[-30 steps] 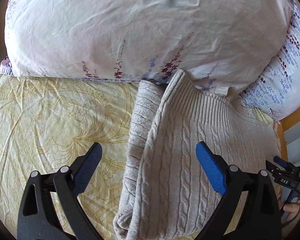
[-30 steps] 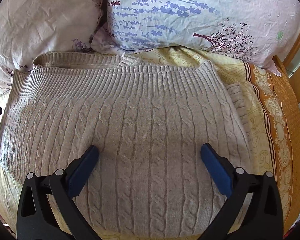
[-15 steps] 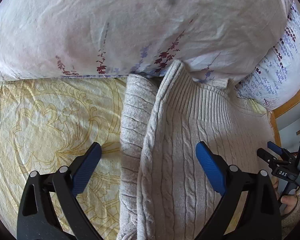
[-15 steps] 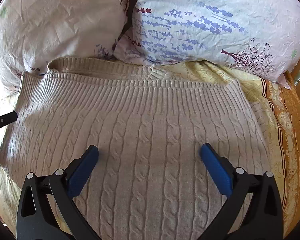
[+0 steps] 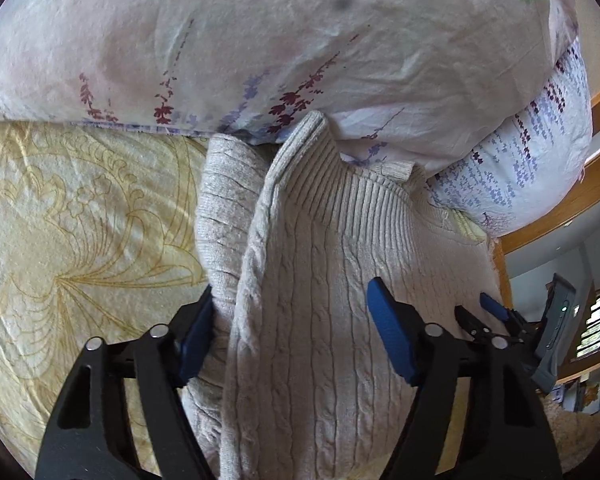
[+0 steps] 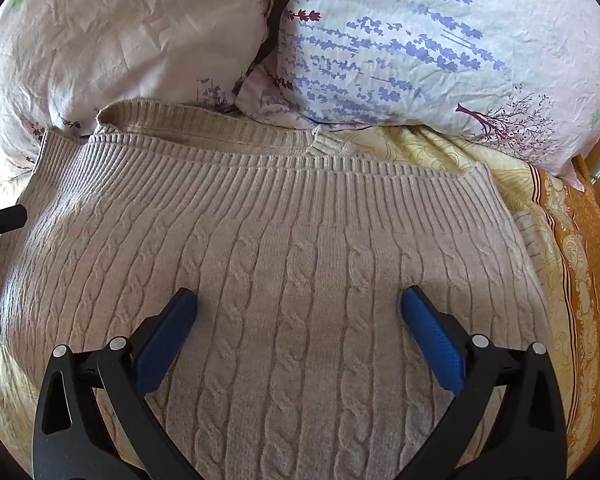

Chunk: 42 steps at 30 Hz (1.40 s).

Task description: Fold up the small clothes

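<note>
The left gripper (image 5: 290,332) is closing its jaws around the sweater's (image 5: 320,320) folded side edge; the left pad touches the bunched knit, while the right pad is not yet pressing. The right gripper (image 6: 298,320) hangs with its jaws wide apart over the middle of the sweater (image 6: 284,248), clamped on nothing. The sweater lies flat on the yellow bedsheet (image 5: 72,240), its cable ribs running from the grippers toward the pillows and its ribbed hem against them. The white pillow (image 6: 112,36) overlaps the hem's left corner; the lavender-print pillow (image 6: 440,48) sits beside it, right of the sweater's middle.
</note>
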Tool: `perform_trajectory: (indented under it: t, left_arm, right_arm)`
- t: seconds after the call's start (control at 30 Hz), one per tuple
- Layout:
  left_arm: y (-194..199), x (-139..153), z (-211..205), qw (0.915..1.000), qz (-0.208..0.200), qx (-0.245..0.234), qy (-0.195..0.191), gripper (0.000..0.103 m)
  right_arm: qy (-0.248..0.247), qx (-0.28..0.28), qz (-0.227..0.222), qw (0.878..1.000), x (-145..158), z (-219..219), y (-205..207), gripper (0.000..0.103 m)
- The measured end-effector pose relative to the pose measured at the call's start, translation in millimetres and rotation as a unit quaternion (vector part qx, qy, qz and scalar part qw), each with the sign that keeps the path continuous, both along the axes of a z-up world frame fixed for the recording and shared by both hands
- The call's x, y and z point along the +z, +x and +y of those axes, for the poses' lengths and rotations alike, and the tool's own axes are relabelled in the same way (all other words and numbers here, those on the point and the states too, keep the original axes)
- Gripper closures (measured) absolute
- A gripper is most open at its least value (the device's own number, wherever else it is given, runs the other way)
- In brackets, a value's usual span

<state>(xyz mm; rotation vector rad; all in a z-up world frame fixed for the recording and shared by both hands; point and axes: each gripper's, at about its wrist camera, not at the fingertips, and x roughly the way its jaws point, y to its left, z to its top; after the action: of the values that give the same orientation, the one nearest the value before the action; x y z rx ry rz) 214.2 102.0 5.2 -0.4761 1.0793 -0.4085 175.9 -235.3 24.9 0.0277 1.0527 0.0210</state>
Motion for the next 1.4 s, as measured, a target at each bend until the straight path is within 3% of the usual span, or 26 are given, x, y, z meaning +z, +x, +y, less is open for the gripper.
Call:
perform_trajectory:
  t: [0.1,0.17,0.3,0.47,0.7,0.8,0.9,1.03,1.17,1.3,1.4]
  left_arm:
    - [-1.9,-11.8,7.4,0.9972,0.034,0.016,-0.065,0.068]
    - [-3.8,-14.7,7.9,0.9963,0.039,0.029,-0.071,0.077]
    - [-5.8,-9.2,7.2,0.9927,0.037,0.052,-0.102,0.082]
    - [-6.6,16.9,-16.0,0.9901,0.015,0.038,-0.134,0.083]
    - [-1.5,41.6,-67.0,0.9744,0.007,0.012,-0.224,0.084]
    - [4.2,45.4,-98.6,0.9695,0.011,-0.009,-0.245,0.084]
    - [7.5,44.8,-123.1,0.9636,0.022,-0.027,-0.265,0.084]
    - [17.6,48.4,-165.7,0.9580,0.033,-0.057,-0.279,0.084]
    - [30.2,49.3,-215.9,0.9562,0.049,-0.093,-0.273,0.084]
    - [32.1,38.6,-268.6,0.9543,0.077,-0.129,-0.258,0.084]
    - [27.1,23.5,-305.2,0.9526,0.103,-0.152,-0.242,0.084]
  right_arm:
    - [0.001,0.000,-0.002,1.000,0.5,-0.8,-1.4,0.001]
    - [0.001,0.000,-0.002,1.000,-0.4,-0.3,-0.1,0.001]
    - [0.003,0.002,-0.001,1.000,1.4,-1.4,-1.6,0.001]
    - [0.004,0.006,0.001,1.000,1.3,-2.0,1.1,0.001]
    - [0.018,0.037,0.014,0.999,7.5,-13.5,-4.7,0.001]
    - [0.022,0.037,0.006,0.999,12.2,-26.8,-18.8,0.001]
    - [0.067,0.034,0.000,0.997,16.5,-48.0,-33.2,0.001]
    - [0.151,0.019,-0.012,0.988,26.4,-84.7,-53.1,0.001]
    - [0.204,-0.015,-0.025,0.978,34.0,-126.2,-70.7,0.001]
    - [0.235,-0.075,-0.036,0.968,34.9,-172.8,-86.3,0.001]
    - [0.267,-0.134,-0.033,0.954,26.3,-208.1,-96.2,0.001]
